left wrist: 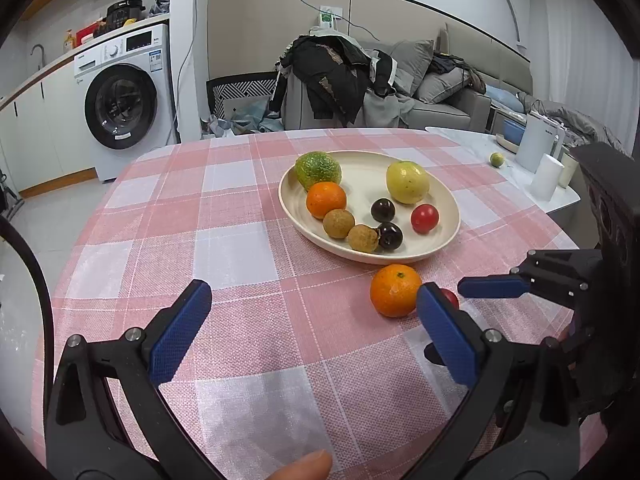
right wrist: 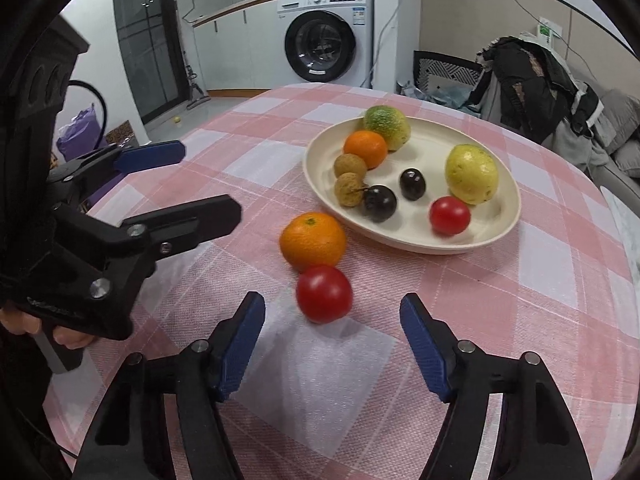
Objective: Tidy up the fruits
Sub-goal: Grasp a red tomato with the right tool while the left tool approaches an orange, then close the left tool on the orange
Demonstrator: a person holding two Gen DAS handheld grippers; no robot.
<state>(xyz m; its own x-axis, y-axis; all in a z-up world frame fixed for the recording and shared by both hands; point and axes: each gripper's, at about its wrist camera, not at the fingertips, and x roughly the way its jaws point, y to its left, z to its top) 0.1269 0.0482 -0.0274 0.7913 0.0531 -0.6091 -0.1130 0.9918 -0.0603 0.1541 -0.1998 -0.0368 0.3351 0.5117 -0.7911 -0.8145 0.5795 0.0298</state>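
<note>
A: Left wrist view first. Left hand-held gripper (left wrist: 314,334) spread wide over bare pink-checked desk (left wrist: 240,240), nothing between the pads. Loose mandarin (left wrist: 395,290) ahead and to the right, just short of the cream plate (left wrist: 450,236). Red tomato (left wrist: 451,298) mostly hidden behind the right-side pad, beside the mandarin.

B: And the other tool there?

A: Right hand-held gripper (left wrist: 460,290) reaching in from the right edge, one blue finger tip close by the tomato. Far nearer to that fruit than the left one.

B: Right wrist view?

A: Right hand-held gripper (right wrist: 332,312) half open, empty. Tomato (right wrist: 324,294) straight ahead, level with the fingertips, a touch left of centre, gap on both sides, not clamped. Mandarin (right wrist: 313,240) just behind it, touching or nearly so. Plate (right wrist: 400,236) further on, up and right, already carrying several fruits. Left hand-held gripper (right wrist: 208,182) off to the left, open, well apart from both loose fruits.

B: Roundish fruit, so no long axis to line up. Probably a short push forward, then close.
</note>
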